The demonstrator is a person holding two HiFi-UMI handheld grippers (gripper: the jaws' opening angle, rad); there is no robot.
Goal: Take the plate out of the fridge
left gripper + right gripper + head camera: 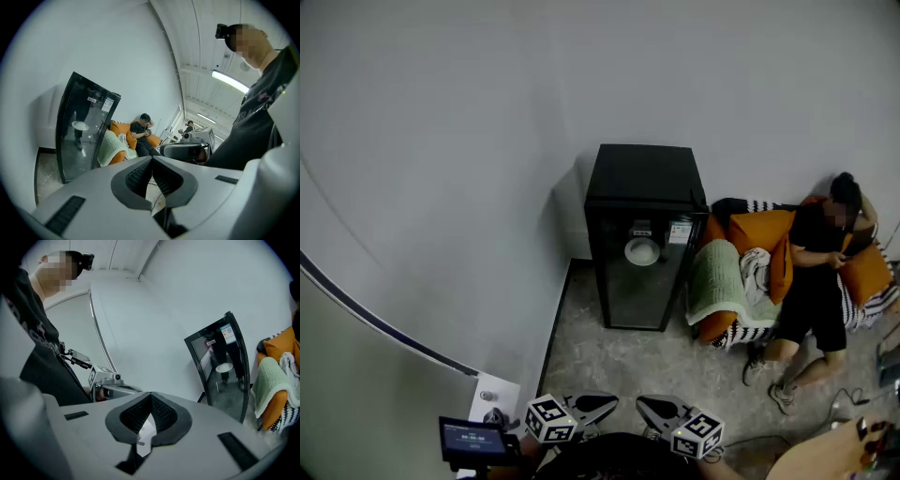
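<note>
Pale room, plate (pixel 642 250) inside fridge (pixel 645 173), left gripper (pixel 612 402) and right gripper (pixel 641 404) clenched empty, tipped down.

A person (pixel 820 272) sits at the right of the head view, leaning on orange cushions (pixel 761 230), feet on the speckled floor (pixel 619 361). A green blanket (pixel 719 281) lies over the cushion beside them, above a striped cover (pixel 733 336). A dark curved line (pixel 375 323) crosses the white wall (pixel 487 141). A small lit screen (pixel 472 438) shows at the bottom left and a wooden tabletop (pixel 825 459) at the bottom right. The left gripper view shows a ceiling light (pixel 229 81).
</note>
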